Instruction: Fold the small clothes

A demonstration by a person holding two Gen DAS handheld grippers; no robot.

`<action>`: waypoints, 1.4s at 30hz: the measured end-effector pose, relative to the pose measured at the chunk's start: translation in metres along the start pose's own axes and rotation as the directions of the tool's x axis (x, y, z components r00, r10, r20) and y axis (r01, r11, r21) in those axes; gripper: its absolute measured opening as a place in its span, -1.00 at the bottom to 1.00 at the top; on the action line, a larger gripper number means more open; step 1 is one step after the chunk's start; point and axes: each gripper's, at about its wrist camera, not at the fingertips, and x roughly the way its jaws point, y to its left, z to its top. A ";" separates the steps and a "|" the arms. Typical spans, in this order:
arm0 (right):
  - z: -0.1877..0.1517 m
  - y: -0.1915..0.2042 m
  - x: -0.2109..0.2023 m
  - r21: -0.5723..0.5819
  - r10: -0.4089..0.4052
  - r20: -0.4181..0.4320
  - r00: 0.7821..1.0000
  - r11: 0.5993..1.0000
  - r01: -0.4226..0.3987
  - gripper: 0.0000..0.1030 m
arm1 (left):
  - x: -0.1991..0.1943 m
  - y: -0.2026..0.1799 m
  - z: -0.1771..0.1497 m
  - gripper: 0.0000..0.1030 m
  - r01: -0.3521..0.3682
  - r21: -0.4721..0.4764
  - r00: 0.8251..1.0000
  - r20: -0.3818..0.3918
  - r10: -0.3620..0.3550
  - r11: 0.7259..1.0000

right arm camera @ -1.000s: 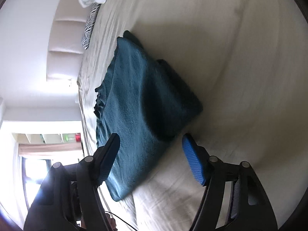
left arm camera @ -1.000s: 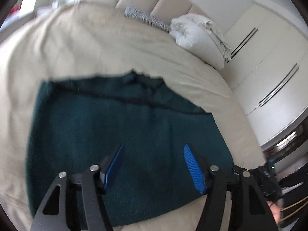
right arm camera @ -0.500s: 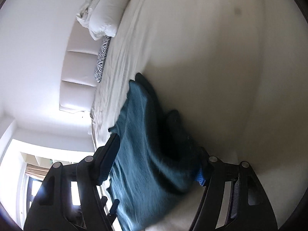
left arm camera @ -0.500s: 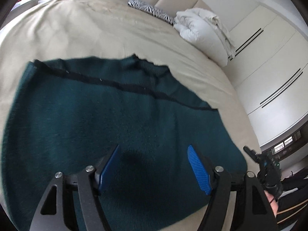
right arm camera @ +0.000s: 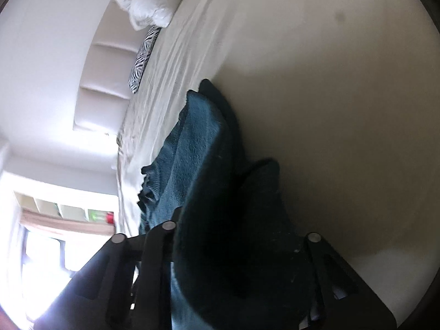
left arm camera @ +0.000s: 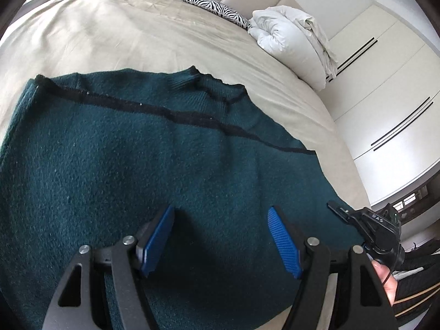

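Observation:
A dark teal knit sweater lies partly folded on the beige bed, collar toward the headboard. My left gripper hovers open just above its near part, blue pads apart and empty. In the right wrist view the sweater fills the space between the fingers of my right gripper. The folded right edge sits deep between the wide-set fingers and hides the pads. The right gripper's body also shows at the sweater's right edge in the left wrist view.
A white folded duvet and a zebra-print pillow lie at the headboard. White wardrobe doors stand to the right of the bed. A bright window is on the far side.
My right gripper has pushed forward onto the sweater's right edge, so the cloth now sits between its fingers and covers the pads. My left gripper has come lower and closer over the sweater.

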 end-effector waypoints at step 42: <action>-0.222 0.165 -0.004 -0.883 -0.154 -0.259 0.954 0.437 -0.170 0.04 | 0.012 0.044 0.026 -0.09 0.306 -0.403 0.914 -0.128 -0.384 0.863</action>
